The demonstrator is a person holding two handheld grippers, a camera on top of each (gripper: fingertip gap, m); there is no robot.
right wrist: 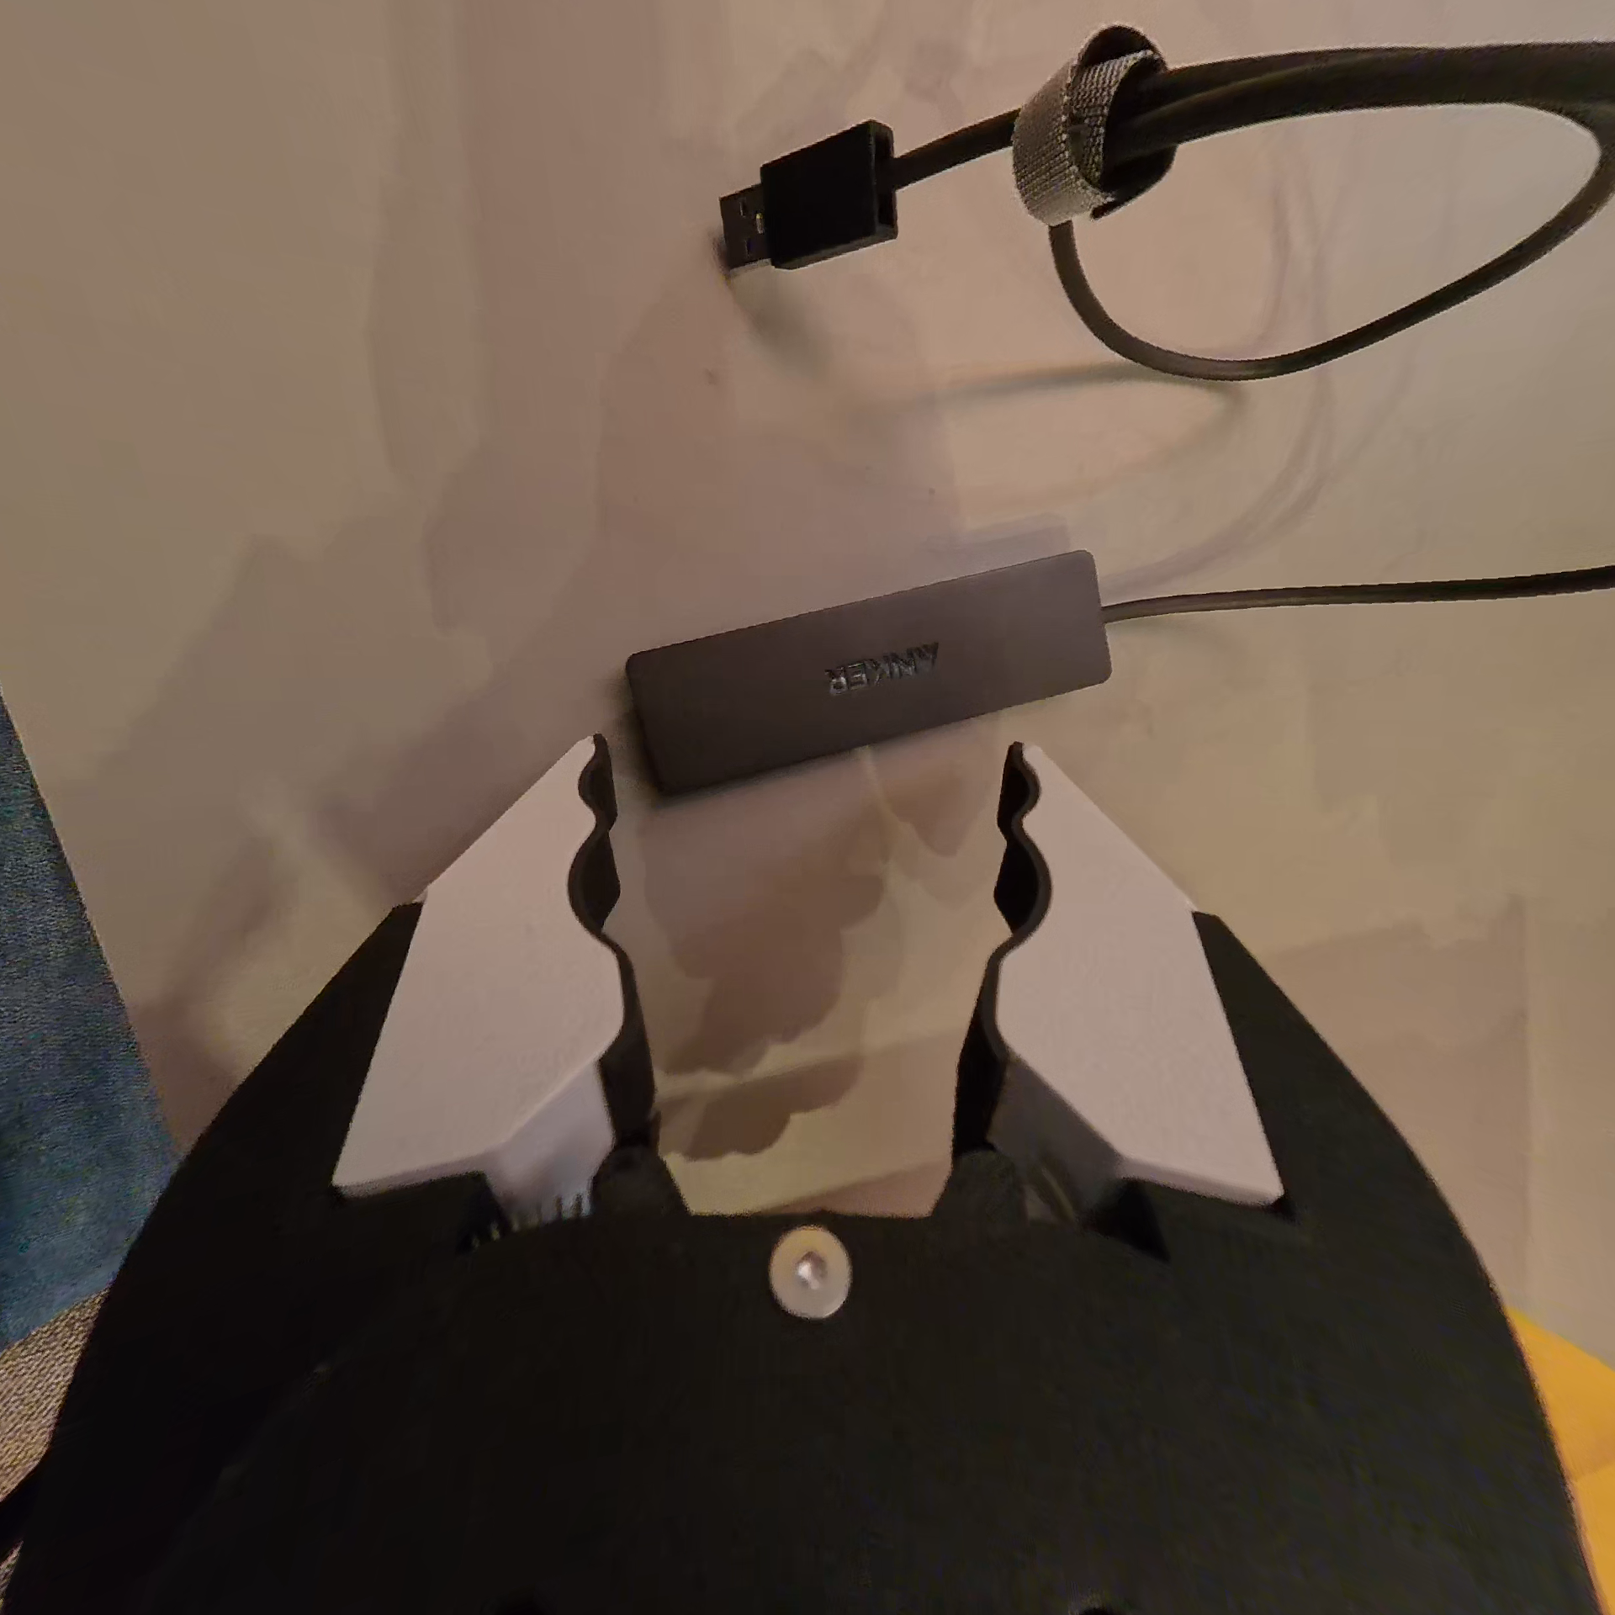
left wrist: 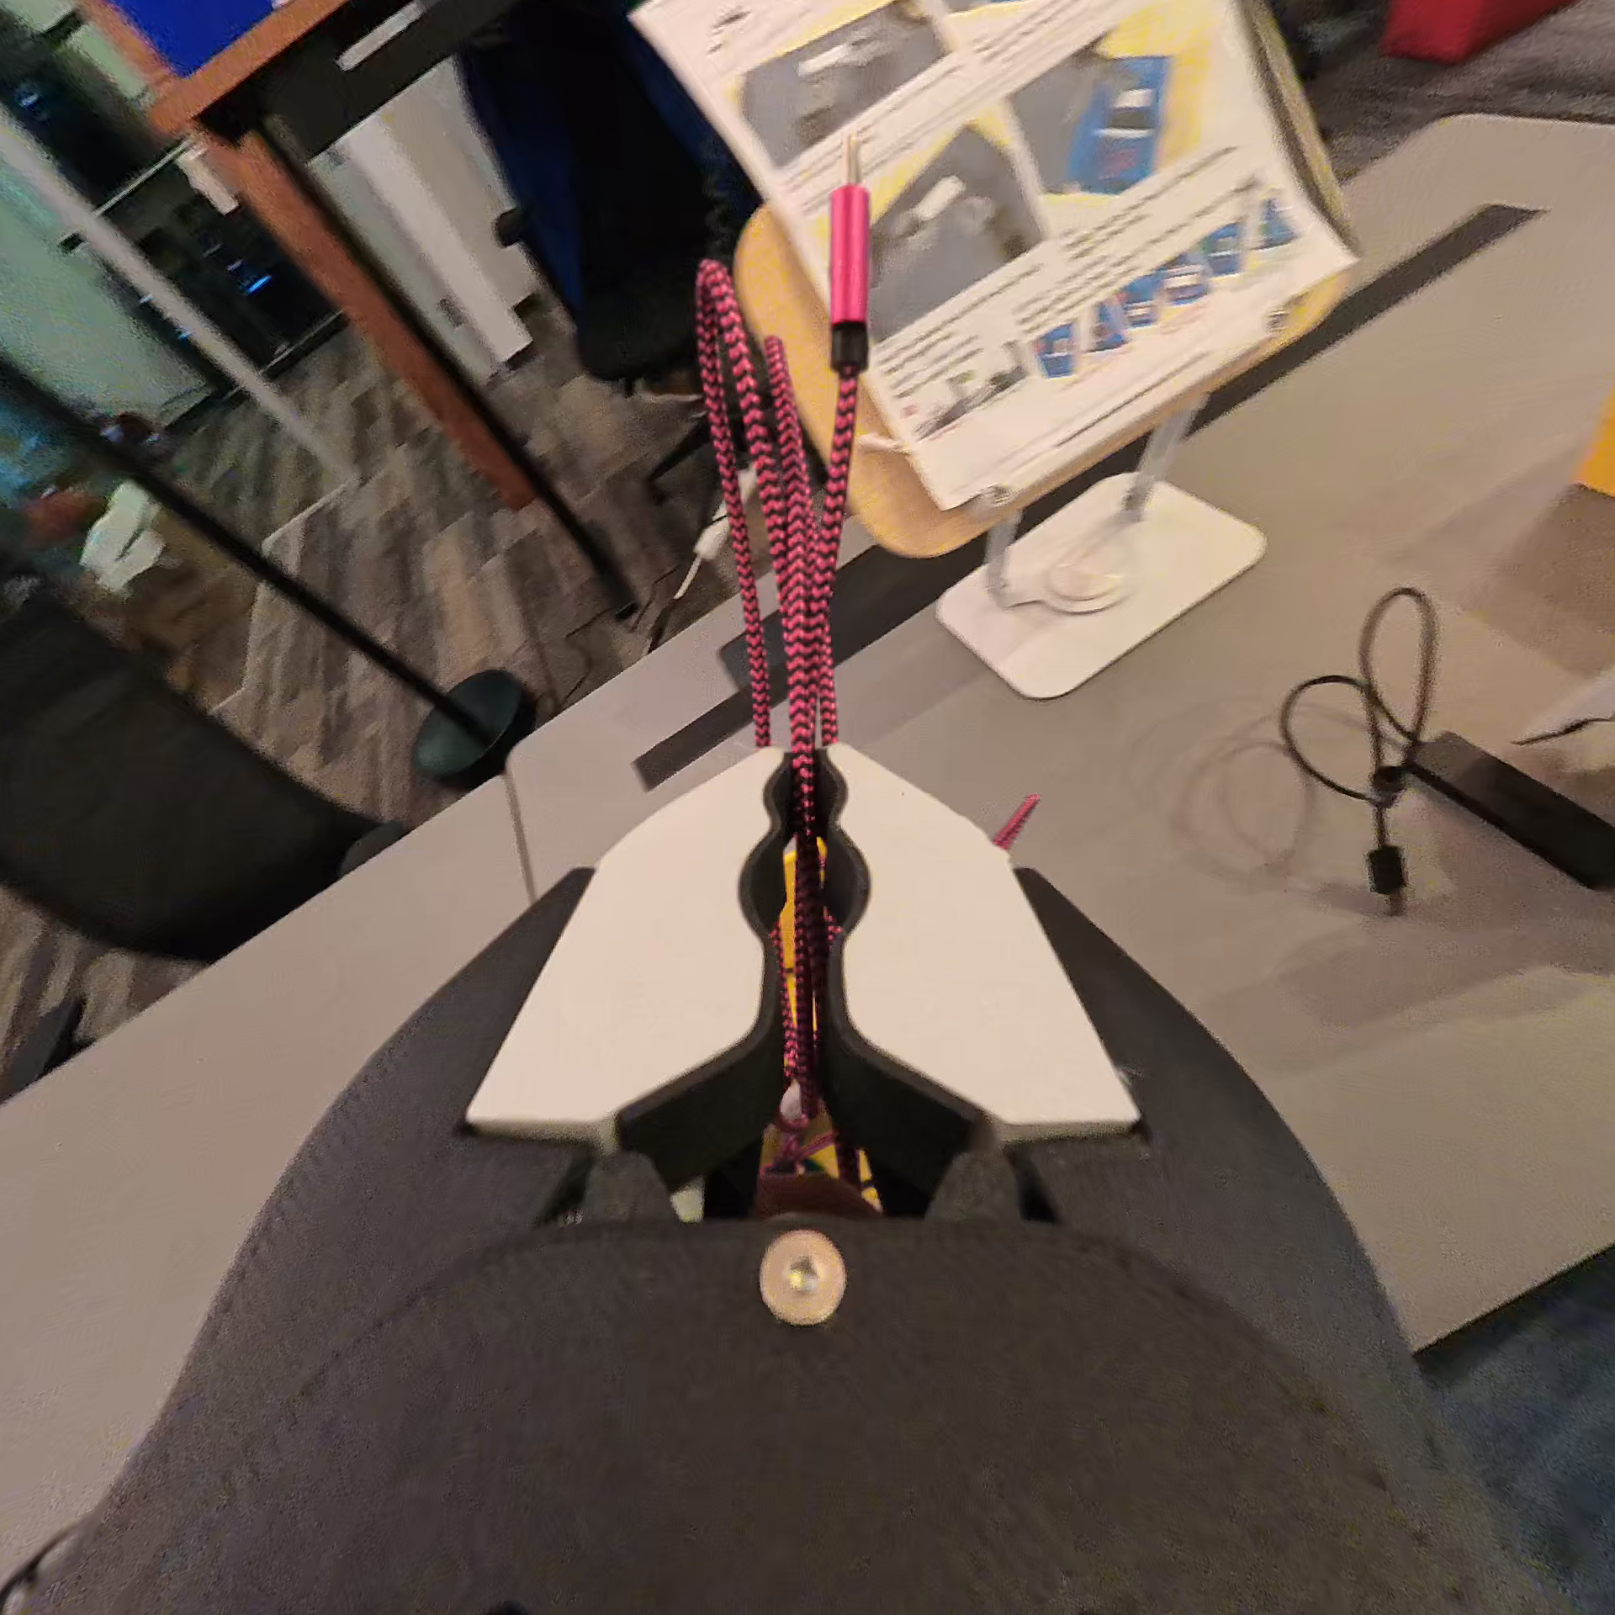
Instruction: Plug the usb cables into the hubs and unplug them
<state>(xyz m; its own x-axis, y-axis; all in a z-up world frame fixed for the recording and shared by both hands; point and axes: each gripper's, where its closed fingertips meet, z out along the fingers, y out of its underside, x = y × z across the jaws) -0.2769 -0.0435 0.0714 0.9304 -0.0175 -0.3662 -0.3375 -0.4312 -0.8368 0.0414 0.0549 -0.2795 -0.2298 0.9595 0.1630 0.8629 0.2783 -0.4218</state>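
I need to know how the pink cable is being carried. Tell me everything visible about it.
The pink cable is braided, pink and black, folded into several strands pinched in the shut left claw. One loop rises left; one strand ends in a pink metallic plug with a black collar, pointing up, connected to nothing. More cable trails beneath the claw.

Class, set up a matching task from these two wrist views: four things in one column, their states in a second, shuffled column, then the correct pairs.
Things
1. left gripper
2. right gripper
3. pink braided cable
4. black hub

States
A. lying flat on the table
B. open and empty
C. shut on a cable
D. sticking up with its plug free in the air

Pairs: 1-C, 2-B, 3-D, 4-A
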